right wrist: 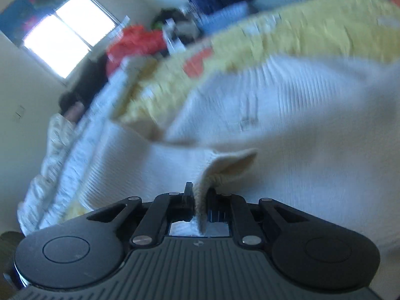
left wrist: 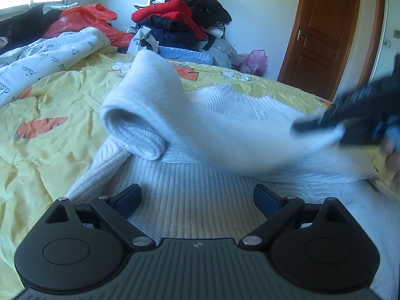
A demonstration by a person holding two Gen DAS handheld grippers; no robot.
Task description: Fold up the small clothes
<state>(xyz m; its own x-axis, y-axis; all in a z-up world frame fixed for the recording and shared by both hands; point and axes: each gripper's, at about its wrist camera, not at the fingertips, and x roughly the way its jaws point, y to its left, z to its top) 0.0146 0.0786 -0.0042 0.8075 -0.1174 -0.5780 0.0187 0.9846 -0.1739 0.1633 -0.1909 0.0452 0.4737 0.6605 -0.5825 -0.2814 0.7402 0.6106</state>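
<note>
Right gripper (right wrist: 200,195) is clamped on a ribbed edge of the white knit sweater (left wrist: 200,200); cloth bunches between the closed pads and pokes out behind them. Left wrist view shows the same gripper (left wrist: 322,122) at the right of the scene, blurred, lifting a flap of sweater clear of the bed; a fingertip of the person's hand (left wrist: 390,147) shows just behind it.

Left gripper (left wrist: 197,197) hovers over the near part of the sweater, jaws spread wide, nothing between them. Whether the pads touch the knit: can't tell.

Sweater lies spread on the yellow carrot-print sheet (left wrist: 50,95), centre of the bed. A rolled sleeve cuff (left wrist: 140,135) curls up at centre-left, resting on the body of the garment. Far sweater edge sits short of the far bed edge, with a strip of bare sheet between.

Open room: bare sheet left of the sweater, wide. White lettered quilt (left wrist: 50,55) is bunched at far left, well apart from the sweater. Clothes pile (left wrist: 180,22) and red plastic bag (left wrist: 87,17) sit at the far side. Wooden door (left wrist: 322,32) at far right.
</note>
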